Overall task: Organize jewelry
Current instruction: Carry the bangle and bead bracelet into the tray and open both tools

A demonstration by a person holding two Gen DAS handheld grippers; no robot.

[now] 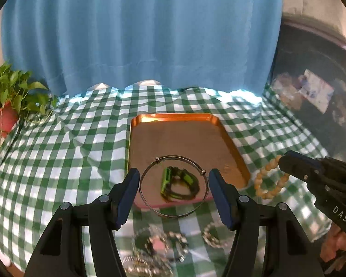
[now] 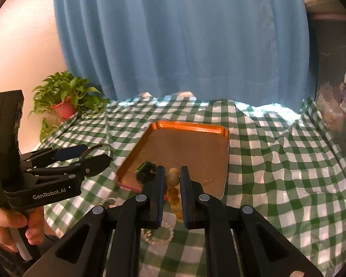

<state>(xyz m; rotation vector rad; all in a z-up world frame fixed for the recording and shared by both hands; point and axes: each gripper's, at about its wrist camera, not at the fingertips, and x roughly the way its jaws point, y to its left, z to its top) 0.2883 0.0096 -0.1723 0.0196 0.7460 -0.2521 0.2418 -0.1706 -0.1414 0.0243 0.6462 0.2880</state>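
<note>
My left gripper (image 1: 174, 175) is shut on a thin silver bangle (image 1: 180, 156), which spans the gap between its blue pads above the near end of a copper tray (image 1: 184, 138). Inside the tray lies a green and black band (image 1: 177, 183). To the right, my right gripper (image 1: 282, 161) holds a wooden bead bracelet (image 1: 265, 192) that hangs over the tray's near right corner. In the right wrist view my right gripper (image 2: 173, 173) is shut on the beads (image 2: 173, 179) above the tray (image 2: 191, 145). The left gripper (image 2: 96, 154) with the bangle (image 2: 103, 146) is at left.
A green checked cloth (image 1: 57, 161) covers the table. Several more jewellery pieces (image 1: 163, 244) lie on it nearer than the tray, including a beaded ring (image 1: 212, 235). A potted plant (image 2: 64, 108) stands at the far left, a blue curtain (image 1: 150, 34) behind. A hand (image 2: 9, 226) holds the left gripper's handle.
</note>
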